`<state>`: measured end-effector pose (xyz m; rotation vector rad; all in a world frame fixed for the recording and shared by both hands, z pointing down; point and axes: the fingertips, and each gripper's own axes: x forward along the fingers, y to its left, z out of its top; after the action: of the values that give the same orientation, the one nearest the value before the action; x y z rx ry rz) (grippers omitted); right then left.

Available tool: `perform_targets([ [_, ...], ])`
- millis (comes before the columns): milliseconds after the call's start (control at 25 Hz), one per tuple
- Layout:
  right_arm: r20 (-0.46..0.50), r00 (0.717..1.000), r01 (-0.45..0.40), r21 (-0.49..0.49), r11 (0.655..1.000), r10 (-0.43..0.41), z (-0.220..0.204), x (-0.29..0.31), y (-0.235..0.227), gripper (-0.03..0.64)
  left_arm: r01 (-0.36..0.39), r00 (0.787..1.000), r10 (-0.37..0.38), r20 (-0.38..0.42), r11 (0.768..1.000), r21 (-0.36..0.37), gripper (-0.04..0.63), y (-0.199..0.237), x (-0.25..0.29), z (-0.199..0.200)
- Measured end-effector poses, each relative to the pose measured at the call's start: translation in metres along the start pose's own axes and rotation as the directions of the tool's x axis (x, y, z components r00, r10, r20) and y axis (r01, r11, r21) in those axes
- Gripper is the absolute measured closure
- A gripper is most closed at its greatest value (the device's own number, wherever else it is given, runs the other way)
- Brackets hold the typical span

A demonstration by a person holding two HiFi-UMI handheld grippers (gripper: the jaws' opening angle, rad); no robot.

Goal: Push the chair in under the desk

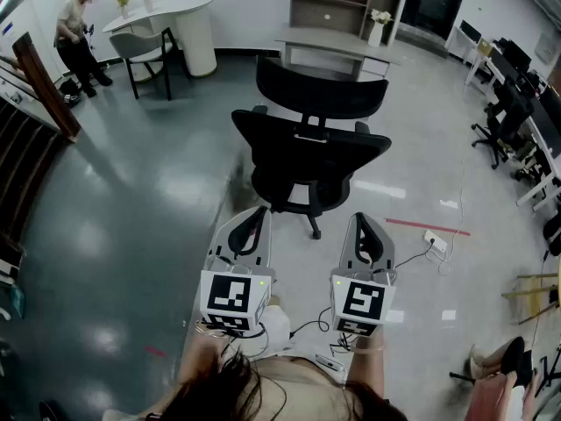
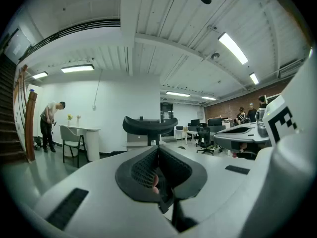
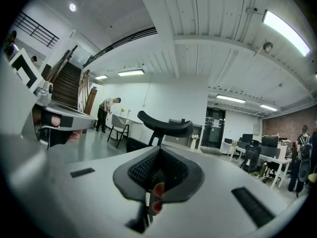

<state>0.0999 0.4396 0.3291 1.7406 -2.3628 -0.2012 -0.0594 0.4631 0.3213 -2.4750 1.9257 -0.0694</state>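
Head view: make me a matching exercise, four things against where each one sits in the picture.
Things:
1. chair
2. desk
3. white table
4. red tape

Places:
A. top left
B. on the floor, at right
C. middle of the view
D. top middle, beyond the chair

Pairs: 1-C, 2-D, 3-A, 4-B

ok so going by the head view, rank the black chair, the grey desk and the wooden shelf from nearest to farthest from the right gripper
1. The black chair, just ahead of the right gripper and slightly to its left.
2. The grey desk, beyond the chair.
3. The wooden shelf, at the far wall behind the desk.
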Motion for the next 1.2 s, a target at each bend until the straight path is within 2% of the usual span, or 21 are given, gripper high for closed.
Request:
perform_targets([
  [360, -0.019, 1.0, 0.024, 0.014, 1.0, -0.024, 0.0, 0.044, 0.006, 0.594, 0.005, 1.0, -0.005, 0.001, 1.0, 0.007, 0.583, 0.038, 0.038, -0.006],
  [680, -0.004, 0.998, 0.059, 0.031, 0.998, -0.059, 0.004, 0.077, 0.006, 0.594, 0.034, 0.998, -0.033, -0.048, 0.999, 0.025, 0.583, 0.061, 0.067, -0.012],
  [1200, -0.033, 0.996, 0.085, 0.009, 0.996, -0.085, 0.003, 0.111, 0.011, 0.592, 0.087, 0.995, -0.084, -0.062, 0.995, 0.047, 0.581, 0.085, 0.098, -0.022],
])
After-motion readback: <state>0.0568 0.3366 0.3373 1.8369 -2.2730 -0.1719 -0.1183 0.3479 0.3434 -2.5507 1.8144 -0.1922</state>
